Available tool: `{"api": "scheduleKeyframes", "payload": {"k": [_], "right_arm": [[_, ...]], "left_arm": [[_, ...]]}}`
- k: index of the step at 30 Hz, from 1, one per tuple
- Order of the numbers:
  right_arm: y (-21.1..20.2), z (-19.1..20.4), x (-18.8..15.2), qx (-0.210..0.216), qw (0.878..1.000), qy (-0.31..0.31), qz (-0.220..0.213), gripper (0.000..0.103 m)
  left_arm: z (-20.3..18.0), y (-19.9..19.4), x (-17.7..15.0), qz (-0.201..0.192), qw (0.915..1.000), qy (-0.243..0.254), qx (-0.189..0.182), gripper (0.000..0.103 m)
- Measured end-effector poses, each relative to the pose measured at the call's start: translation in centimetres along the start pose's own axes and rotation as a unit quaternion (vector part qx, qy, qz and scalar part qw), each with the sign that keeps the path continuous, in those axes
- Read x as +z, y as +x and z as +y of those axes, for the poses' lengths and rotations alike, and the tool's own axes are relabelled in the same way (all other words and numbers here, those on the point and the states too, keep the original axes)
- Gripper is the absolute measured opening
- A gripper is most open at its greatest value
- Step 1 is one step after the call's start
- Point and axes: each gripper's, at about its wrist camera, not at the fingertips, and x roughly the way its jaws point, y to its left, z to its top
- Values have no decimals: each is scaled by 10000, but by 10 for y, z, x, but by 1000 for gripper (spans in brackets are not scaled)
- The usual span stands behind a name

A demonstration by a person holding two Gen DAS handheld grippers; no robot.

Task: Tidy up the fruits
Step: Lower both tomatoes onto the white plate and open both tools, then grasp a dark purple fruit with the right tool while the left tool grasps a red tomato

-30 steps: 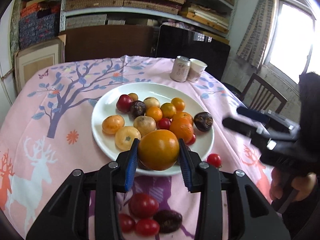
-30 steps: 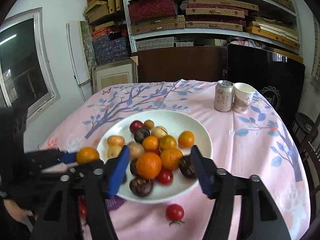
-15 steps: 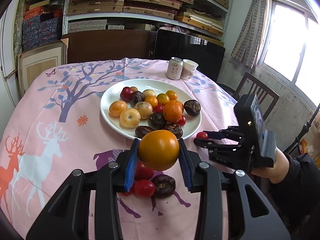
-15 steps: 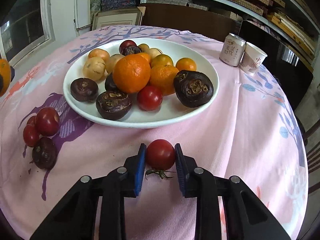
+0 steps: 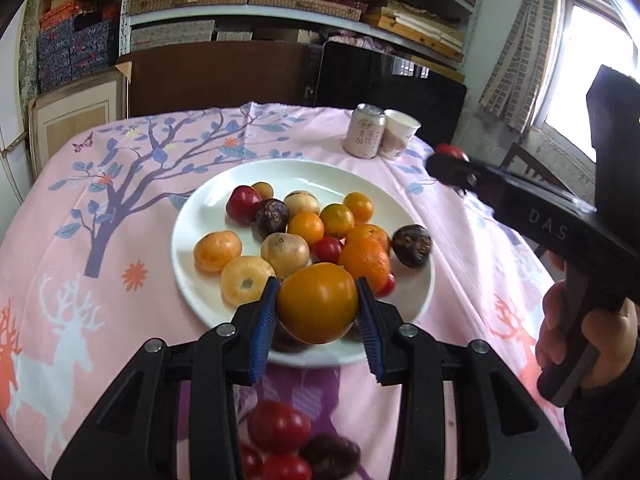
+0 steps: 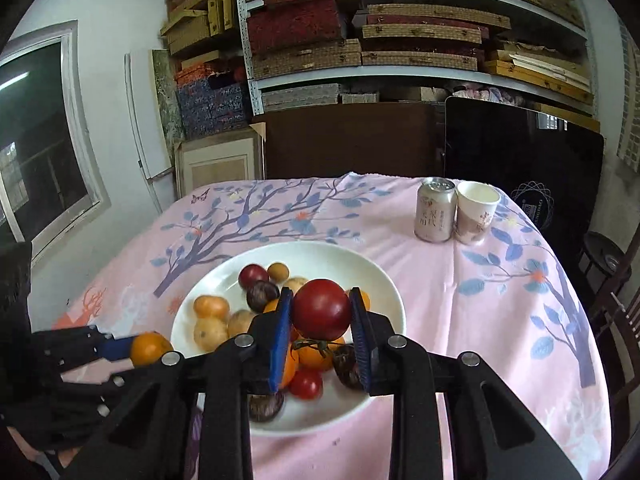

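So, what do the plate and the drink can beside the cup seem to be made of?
The plate looks like glazed white ceramic: smooth, glossy, soft highlights on its rim; hard plastic is possible. The can looks like thin metal, probably aluminium, with a bare silvery top and a pale printed, satin wall. The cup beside it looks like matte printed paper.

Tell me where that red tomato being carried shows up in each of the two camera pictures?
Left wrist view: the red tomato peeks out at the far tip of the right gripper, upper right, beyond the white plate.
Right wrist view: the red tomato sits dead centre, pinched between the blue pads, above the plate.
Shared landmark: the drink can beside the paper cup.
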Motion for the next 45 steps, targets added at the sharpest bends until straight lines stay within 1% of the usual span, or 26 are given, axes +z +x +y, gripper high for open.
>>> {"api": "scheduleKeyframes", "payload": {"k": [1,2,4,5,9,10,11,12,14,15,17,18,20,21,23,24,25,28,30,33,34,35,36,39,42,45], "right_arm": [[9,4,1,22,10000,-50,64,29],[19,9,0,21,9998,-97,173,37],[23,15,-3,-120,9998,-123,143,53],[19,14,-5,-70,9999,-53,61,56],[-14,5,-20,92,9996,255,-111,58],[-23,4,-27,108,9994,287,-155,62],[-34,2,-36,109,9992,324,-228,72],[-45,2,-47,81,9988,355,-316,77],[-62,2,-67,109,9981,404,-461,87],[-68,3,-78,152,9979,418,-472,88],[-71,5,-89,202,9981,410,-407,88],[-69,5,-92,264,9984,421,-276,88],[-61,13,-98,599,9975,374,93,88],[-58,22,-101,740,9967,238,249,88],[-56,43,-110,952,9940,-161,505,87],[-54,55,-114,1071,9913,-373,663,87],[-50,69,-120,1188,9874,-610,848,83],[-40,99,-131,1129,9797,-1206,1135,77],[-31,111,-133,1088,9759,-1380,1293,77],[-17,120,-131,1019,9741,-1402,1454,77],[-12,122,-131,1028,9731,-1382,1529,74],[-6,123,-133,1078,9707,-1358,1666,57],[-1,123,-135,1180,9672,-1334,1809,46],[-6,115,-134,1189,9728,-1134,1633,43],[-17,86,-127,1171,9833,-560,1279,43],[-27,55,-124,779,9920,-231,968,43]], "left_arm": [[2,11,2,73,10000,-38,57,43],[4,18,2,114,9999,-74,83,50],[11,24,1,141,9997,-201,96,51],[12,22,0,121,9996,-239,60,51],[13,-8,-10,-197,9996,-197,-50,53],[11,-21,-17,-322,9994,-103,-36,61],[9,-31,-25,-434,9991,1,19,71],[7,-42,-36,-536,9985,129,39,74],[1,-55,-54,-522,9979,384,55,76],[-1,-60,-61,-511,9974,493,104,76],[-4,-66,-79,-420,9966,685,198,76],[-4,-67,-87,-391,9961,750,258,76],[0,-69,-102,-401,9955,752,410,76],[6,-69,-108,-400,9960,662,449,76],[26,-71,-111,-372,9973,190,599,76],[38,-77,-110,-508,9969,-90,595,76],[47,-81,-108,-606,9959,-320,582,76],[65,-80,-107,-571,9933,-636,774,76],[65,-75,-106,-466,9940,-597,785,76],[61,-75,-107,-484,9945,-488,788,76],[61,-75,-107,-486,9945,-498,779,76],[62,-75,-107,-488,9946,-524,753,76],[64,-76,-107,-488,9946,-550,728,76],[63,-74,-107,-459,9951,-554,681,76],[57,-71,-108,-374,9970,-417,534,76],[41,-65,-110,-210,9992,-72,319,76]]}}
